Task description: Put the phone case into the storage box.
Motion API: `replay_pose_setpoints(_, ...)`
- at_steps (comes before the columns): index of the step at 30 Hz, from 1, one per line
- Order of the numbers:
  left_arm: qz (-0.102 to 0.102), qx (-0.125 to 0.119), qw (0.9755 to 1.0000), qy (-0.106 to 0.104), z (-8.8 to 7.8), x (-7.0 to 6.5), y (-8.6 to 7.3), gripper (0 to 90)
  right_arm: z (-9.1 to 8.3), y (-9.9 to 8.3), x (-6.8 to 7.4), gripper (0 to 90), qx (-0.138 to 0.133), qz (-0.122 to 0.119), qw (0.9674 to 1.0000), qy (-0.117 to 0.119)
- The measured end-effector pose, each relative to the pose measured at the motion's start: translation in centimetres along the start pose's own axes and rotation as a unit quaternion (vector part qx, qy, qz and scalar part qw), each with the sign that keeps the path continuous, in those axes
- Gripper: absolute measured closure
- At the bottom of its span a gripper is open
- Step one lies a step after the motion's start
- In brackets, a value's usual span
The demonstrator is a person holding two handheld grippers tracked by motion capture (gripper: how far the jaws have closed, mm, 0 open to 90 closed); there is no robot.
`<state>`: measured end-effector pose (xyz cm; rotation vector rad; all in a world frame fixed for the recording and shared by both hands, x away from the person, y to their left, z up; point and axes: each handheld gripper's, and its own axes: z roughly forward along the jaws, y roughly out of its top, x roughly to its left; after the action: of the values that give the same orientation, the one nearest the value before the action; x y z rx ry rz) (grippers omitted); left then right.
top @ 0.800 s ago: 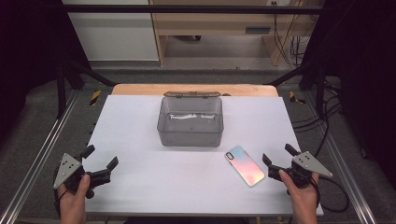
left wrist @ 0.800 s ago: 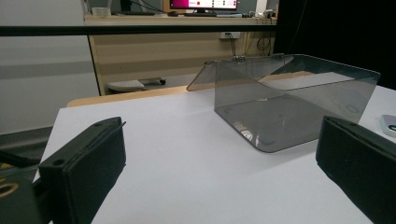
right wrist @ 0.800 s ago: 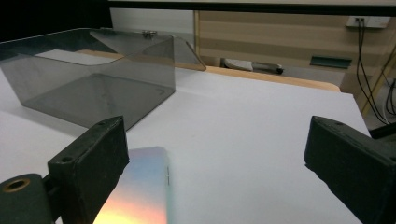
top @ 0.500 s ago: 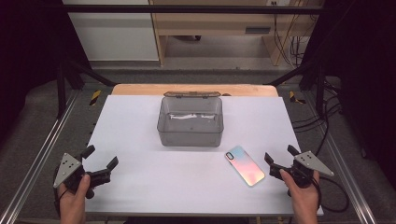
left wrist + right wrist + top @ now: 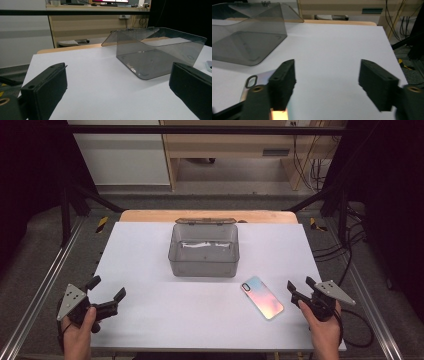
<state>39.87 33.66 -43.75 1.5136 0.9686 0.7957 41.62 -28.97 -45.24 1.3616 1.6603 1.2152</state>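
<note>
A clear grey plastic box (image 5: 205, 251) stands at the table's middle with its lid (image 5: 205, 222) folded back behind it; it looks empty. A phone (image 5: 262, 296) with a pink and blue back lies flat to the box's front right. My right gripper (image 5: 300, 283) is open just right of the phone, apart from it. In the right gripper view the phone (image 5: 258, 79) lies beside the left jaw and the box (image 5: 244, 37) is at upper left. My left gripper (image 5: 108, 287) is open at the table's front left with nothing between its jaws, and its own view faces the box (image 5: 155, 55).
The white table top (image 5: 150, 320) ends in a wooden strip (image 5: 150, 215) at the back. Metal frame rails (image 5: 45, 285) run along both sides. Cables (image 5: 350, 245) lie on the floor to the right, beyond the table's edge.
</note>
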Motion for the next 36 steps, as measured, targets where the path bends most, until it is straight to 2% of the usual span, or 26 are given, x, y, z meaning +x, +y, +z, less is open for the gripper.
replay_pose_setpoints(5, 0.004, 0.003, 1.0, -0.002, 0.0, -0.2, 0.0, 1.7, 0.1, -0.2, 0.4, 58.0, 0.02, -0.015, 0.9997, 0.007)
replay_pose_setpoints(8, 0.007, 0.004, 1.0, -0.002, 0.0, -0.2, -0.1, 1.7, 0.4, -0.2, 1.0, 71.5, 0.033, -0.033, 0.9989, 0.007)
replay_pose_setpoints(12, 0.006, 0.003, 1.0, -0.001, -0.1, -0.2, -0.1, 1.7, 1.1, -0.1, 2.0, 84.2, 0.055, -0.053, 0.997, 0.015)
replay_pose_setpoints(16, 0.003, 0.003, 1.0, -0.001, -0.1, -0.1, -0.1, 1.7, 2.4, 0.6, 2.9, 88.7, 0.087, -0.075, 0.9931, 0.026)
replay_pose_setpoints(19, 0.004, 0.004, 1.0, -0.003, -0.1, -0.2, -0.1, 1.7, 3.6, 1.3, 3.7, 90.0, 0.112, -0.095, 0.9888, 0.029)
replay_pose_setpoints(22, 0.005, 0.003, 1.0, -0.004, -0.1, -0.3, -0.1, 1.7, 4.8, 2.1, 3.9, 90.0, 0.13, -0.099, 0.9859, 0.034)
replay_pose_setpoints(26, 0.005, 0.003, 1.0, -0.004, -0.1, -0.3, -0.1, 1.7, 6.6, 2.8, 3.8, 90.0, 0.156, -0.093, 0.9827, 0.037)
replay_pose_setpoints(28, 0.005, 0.003, 1.0, -0.004, -0.1, -0.3, -0.1, 1.7, 7.0, 2.8, 3.6, 90.0, 0.159, -0.09, 0.9823, 0.04)
replay_pose_setpoints(29, 0.004, 0.003, 1.0, -0.004, -0.1, -0.3, -0.1, 1.7, 7.7, 2.8, 3.5, 90.0, 0.171, -0.082, 0.981, 0.041)
replay_pose_setpoints(34, 0.003, 0.006, 1.0, -0.003, 0.0, -0.2, -0.1, 1.7, 8.9, 2.7, 3.1, 90.0, 0.191, -0.073, 0.9779, 0.043)
replay_pose_setpoints(36, 0.003, 0.006, 1.0, -0.003, 0.0, -0.2, -0.1, 1.7, 9.1, 2.7, 3.0, 90.0, 0.192, -0.073, 0.9777, 0.043)
